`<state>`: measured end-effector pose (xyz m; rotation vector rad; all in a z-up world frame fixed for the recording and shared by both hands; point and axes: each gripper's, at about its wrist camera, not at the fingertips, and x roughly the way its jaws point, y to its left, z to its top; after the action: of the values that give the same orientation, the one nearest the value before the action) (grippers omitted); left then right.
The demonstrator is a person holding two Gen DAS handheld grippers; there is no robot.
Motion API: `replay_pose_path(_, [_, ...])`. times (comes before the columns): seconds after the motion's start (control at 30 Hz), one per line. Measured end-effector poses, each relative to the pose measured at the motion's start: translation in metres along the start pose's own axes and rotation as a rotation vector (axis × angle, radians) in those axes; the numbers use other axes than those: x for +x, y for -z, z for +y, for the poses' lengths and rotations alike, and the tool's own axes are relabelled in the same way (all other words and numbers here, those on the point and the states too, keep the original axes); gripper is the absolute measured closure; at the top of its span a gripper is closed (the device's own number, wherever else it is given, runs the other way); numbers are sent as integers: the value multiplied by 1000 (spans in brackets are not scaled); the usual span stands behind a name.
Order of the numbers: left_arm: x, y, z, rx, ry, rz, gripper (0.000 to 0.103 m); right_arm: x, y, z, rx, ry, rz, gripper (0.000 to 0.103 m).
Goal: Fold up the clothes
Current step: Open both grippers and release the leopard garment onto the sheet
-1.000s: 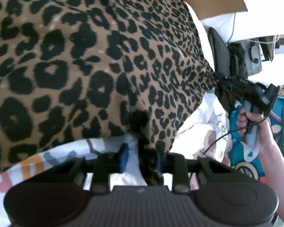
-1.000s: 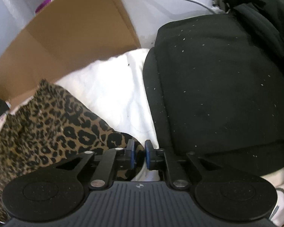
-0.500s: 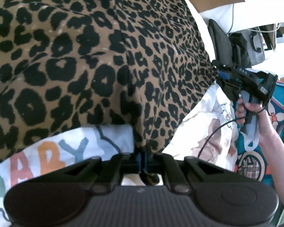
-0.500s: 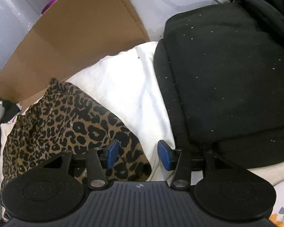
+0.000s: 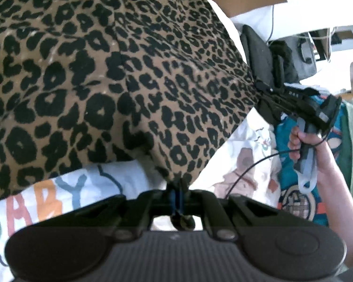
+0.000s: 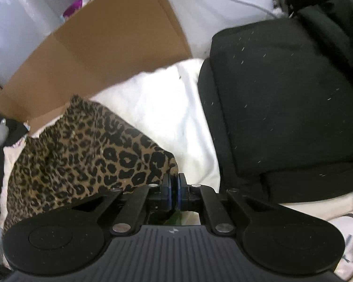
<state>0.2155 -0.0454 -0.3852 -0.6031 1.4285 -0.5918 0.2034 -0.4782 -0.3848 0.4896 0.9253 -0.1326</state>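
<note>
Both grippers are clamped tight on the leopard-print garment (image 5: 120, 75), the left gripper (image 5: 177, 196) at its near edge and the right gripper (image 6: 174, 188) at a corner, holding it spread over the bedding (image 6: 167, 117) to fold.

bright daylight glares white beyond the tongs at upper right, fisheye bends and darkens the edges, and nearby fabric is slightly blurred.

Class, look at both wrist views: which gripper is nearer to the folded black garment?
Right. The right gripper, shut on a corner of the leopard-print cloth, sits just beside the folded black garment. The left gripper pinches the cloth's opposite corner, farther away.
</note>
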Motion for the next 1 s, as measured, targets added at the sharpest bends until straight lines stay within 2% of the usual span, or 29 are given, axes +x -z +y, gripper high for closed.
replay_pose_path(0.1, [13,3,6,-4,-30,21,98,6,3,-3,-20,64,21,102])
replay_pose_path(0.2, [12,4,9,11,-54,46,88,17,9,-1,-50,133,52,102])
replay_pose_path(0.3, [-3,6,4,40,-63,29,77,10,10,5,-71,151,33,100])
replay_pose_path(0.4, [-24,9,-2,76,-98,-22,77,-3,9,13,-88,168,12,99])
replay_pose_path(0.6, [-54,15,11,65,-211,-89,77,-29,12,37,-87,132,-16,93])
replay_pose_path(0.73, [-70,24,24,26,-263,-119,76,-43,23,60,-111,94,-27,72])
replay_pose_path(0.77, [-74,26,27,27,-272,-129,76,-45,25,65,-115,86,-22,69])
replay_pose_path(1.0, [-90,39,47,43,-334,-140,67,-49,58,101,-104,-1,7,67])
